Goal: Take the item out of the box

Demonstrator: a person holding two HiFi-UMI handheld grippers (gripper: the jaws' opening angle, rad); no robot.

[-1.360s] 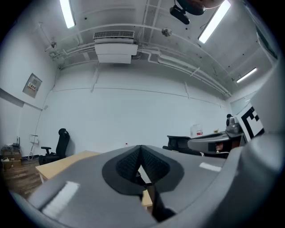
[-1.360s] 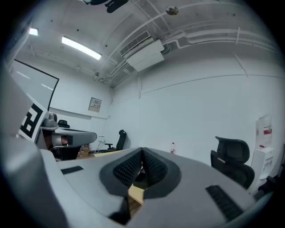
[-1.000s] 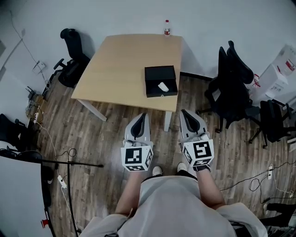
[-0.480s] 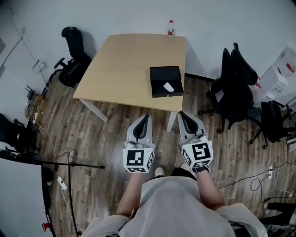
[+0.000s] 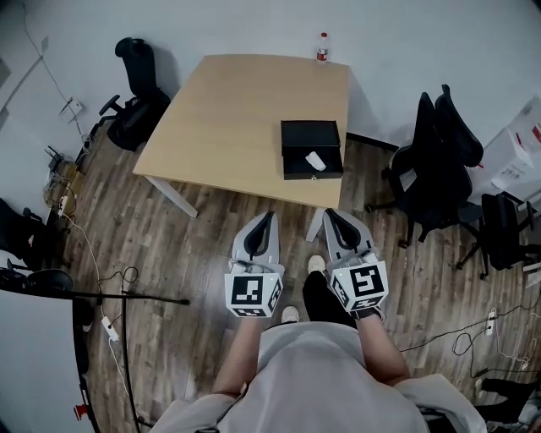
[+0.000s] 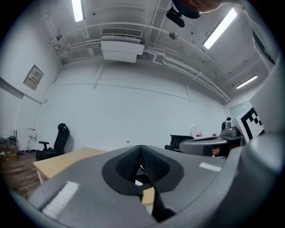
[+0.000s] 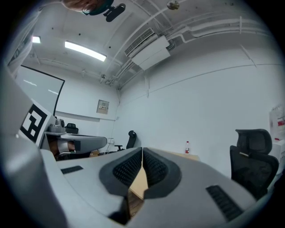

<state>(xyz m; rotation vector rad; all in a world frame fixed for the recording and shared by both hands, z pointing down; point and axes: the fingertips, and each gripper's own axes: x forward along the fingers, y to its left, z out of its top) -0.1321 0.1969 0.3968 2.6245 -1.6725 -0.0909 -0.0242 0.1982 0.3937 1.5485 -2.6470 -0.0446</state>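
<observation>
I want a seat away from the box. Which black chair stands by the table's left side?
The chair off the table's far left corner. The other chairs crowd together on the right, the side where the box sits.

Bright ceiling strips (image 6: 78, 10) (fisheye edges), perhaps slight blur.

Head view steeply downward; both gripper views level toward shared table (image 5: 237, 118)

A light wooden worktop (image 5: 237, 127) stands on a plank floor (image 5: 186, 245). 1 small bottle (image 5: 322, 47) sits at its far edge. 1 black office chair (image 5: 135, 93) stands left, more chairs (image 5: 439, 161) right; cables (image 5: 84, 254) trail left.
</observation>
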